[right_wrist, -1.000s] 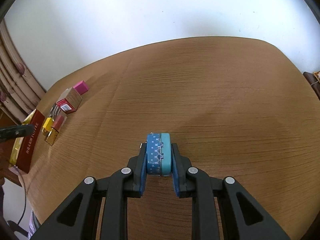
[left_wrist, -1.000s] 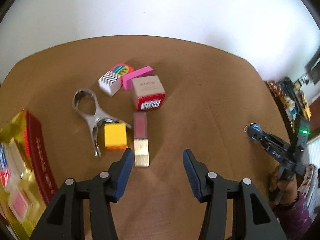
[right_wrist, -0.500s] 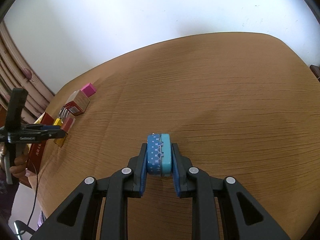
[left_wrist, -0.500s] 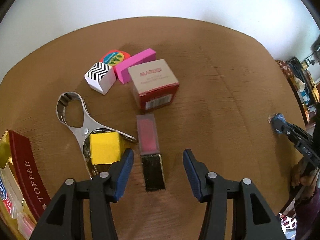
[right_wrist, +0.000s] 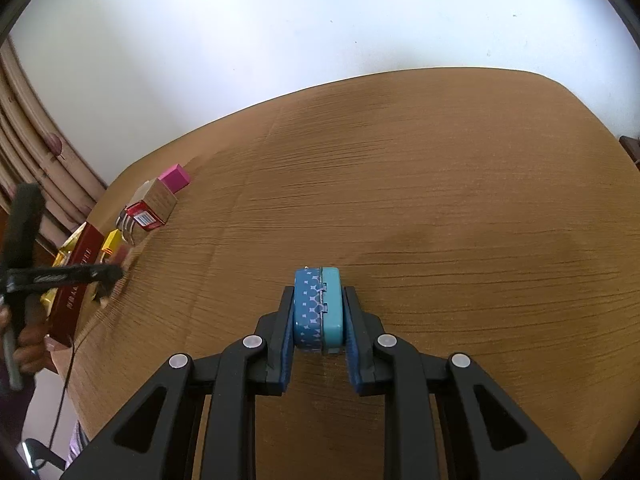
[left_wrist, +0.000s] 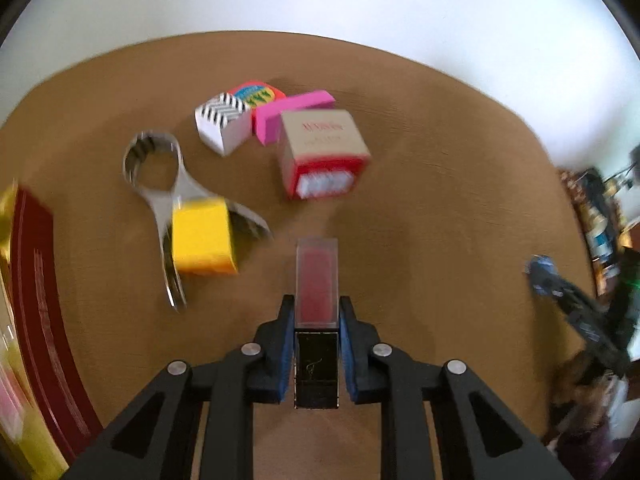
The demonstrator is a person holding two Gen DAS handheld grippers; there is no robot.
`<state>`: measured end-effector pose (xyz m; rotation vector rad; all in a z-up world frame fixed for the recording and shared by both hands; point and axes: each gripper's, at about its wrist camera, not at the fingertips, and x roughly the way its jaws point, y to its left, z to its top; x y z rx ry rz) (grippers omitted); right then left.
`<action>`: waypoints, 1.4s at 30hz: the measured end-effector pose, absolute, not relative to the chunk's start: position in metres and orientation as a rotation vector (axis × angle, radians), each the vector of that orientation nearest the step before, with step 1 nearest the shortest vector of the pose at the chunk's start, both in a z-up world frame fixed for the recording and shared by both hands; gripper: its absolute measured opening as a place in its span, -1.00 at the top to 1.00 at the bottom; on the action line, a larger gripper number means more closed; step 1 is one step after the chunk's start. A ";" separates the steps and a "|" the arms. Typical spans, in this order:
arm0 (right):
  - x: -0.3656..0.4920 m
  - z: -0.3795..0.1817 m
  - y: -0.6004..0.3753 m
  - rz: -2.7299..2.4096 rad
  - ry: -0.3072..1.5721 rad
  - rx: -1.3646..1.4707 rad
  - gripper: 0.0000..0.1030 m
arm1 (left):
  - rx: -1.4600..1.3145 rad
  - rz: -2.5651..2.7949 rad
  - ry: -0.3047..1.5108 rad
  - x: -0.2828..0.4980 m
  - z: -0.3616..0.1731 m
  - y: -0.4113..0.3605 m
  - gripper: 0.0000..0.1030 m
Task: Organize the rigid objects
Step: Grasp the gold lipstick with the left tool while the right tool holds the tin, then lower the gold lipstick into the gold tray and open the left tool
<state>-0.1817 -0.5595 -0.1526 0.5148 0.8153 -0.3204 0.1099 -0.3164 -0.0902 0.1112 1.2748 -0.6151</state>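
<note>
My left gripper (left_wrist: 316, 312) is shut on a lipstick (left_wrist: 317, 292) with a clear pink cap and a black and gold base, lying lengthwise between the pads. My right gripper (right_wrist: 319, 304) is shut on a small blue and teal tin (right_wrist: 319, 312), held on edge just above the wooden table (right_wrist: 440, 200). A yellow block (left_wrist: 204, 238) rests on a metal opener (left_wrist: 160, 192) to the left of the lipstick. A red and tan box (left_wrist: 322, 152), a pink block (left_wrist: 292, 114) and a zigzag-patterned eraser (left_wrist: 222, 124) lie beyond.
A dark red toffee box (left_wrist: 36, 300) stands at the table's left edge, also in the right wrist view (right_wrist: 74, 276). The right gripper shows at the far right in the left wrist view (left_wrist: 560, 296). Curtains (right_wrist: 24, 120) hang left. A cluttered shelf (left_wrist: 600, 220) is beyond the table's right edge.
My left gripper moved forward over the lipstick and closed on it. My right gripper still holds the tin, almost unmoved.
</note>
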 end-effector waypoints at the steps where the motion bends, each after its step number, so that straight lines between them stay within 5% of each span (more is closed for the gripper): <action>1: -0.181 -0.153 -0.559 -0.323 0.816 0.511 0.61 | 0.091 -0.622 1.277 0.102 -0.087 -0.312 0.61; 10: -0.175 -0.152 -0.550 -0.341 0.826 0.485 0.62 | -0.068 -0.616 1.301 0.047 -0.048 -0.235 0.61; 19: -0.171 -0.155 -0.545 -0.351 0.834 0.467 0.62 | -0.122 -0.304 1.251 0.092 -0.019 -0.107 0.61; 42: -0.170 -0.156 -0.543 -0.349 0.839 0.458 0.62 | -0.108 -0.272 1.329 0.164 -0.091 -0.129 0.58</action>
